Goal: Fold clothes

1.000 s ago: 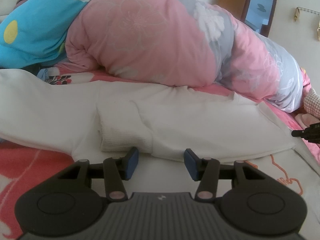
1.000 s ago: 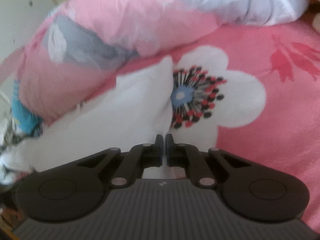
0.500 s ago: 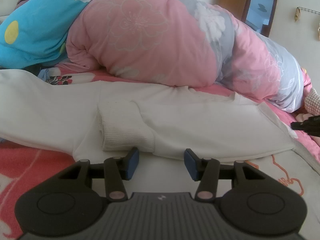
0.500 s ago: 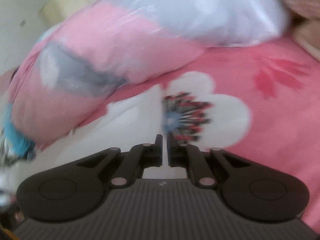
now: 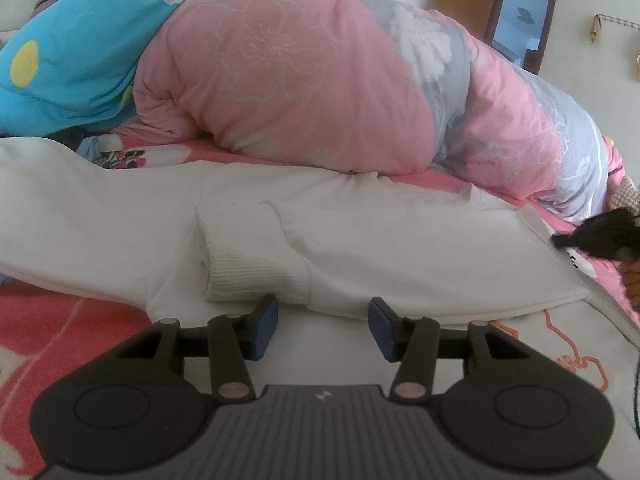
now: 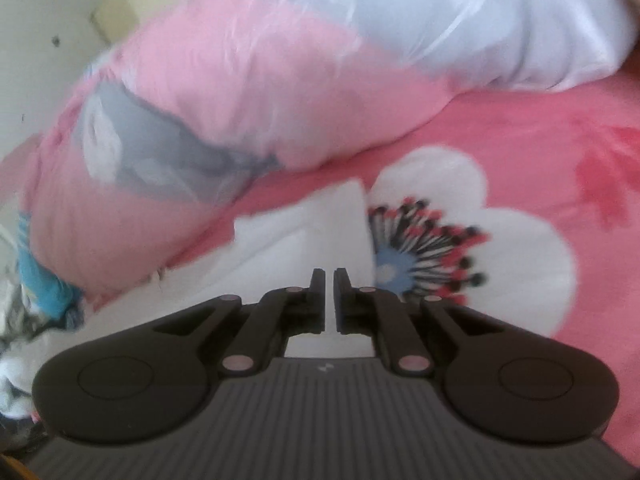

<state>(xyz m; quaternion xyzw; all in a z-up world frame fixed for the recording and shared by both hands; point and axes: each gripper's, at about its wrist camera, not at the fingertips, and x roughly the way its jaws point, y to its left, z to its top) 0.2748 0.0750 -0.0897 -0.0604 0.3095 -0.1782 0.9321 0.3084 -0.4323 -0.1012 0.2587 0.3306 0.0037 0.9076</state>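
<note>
Left tongs (image 5: 322, 326) are about half open with nothing between them, close in front of the ribbed cuff (image 5: 256, 276) of a white top (image 5: 400, 248). Right tongs (image 6: 328, 300) are nearly shut; whether they pinch cloth cannot be told. The top lies spread flat on the bed (image 6: 560, 128), in front of a puffy pink quilt (image 5: 300, 80). It looks soft, light and floppy, so it will sag and bunch when lifted. Good places to hold are probably the thick cuff and the hem corner (image 5: 536, 220) near the right tongs.
</note>
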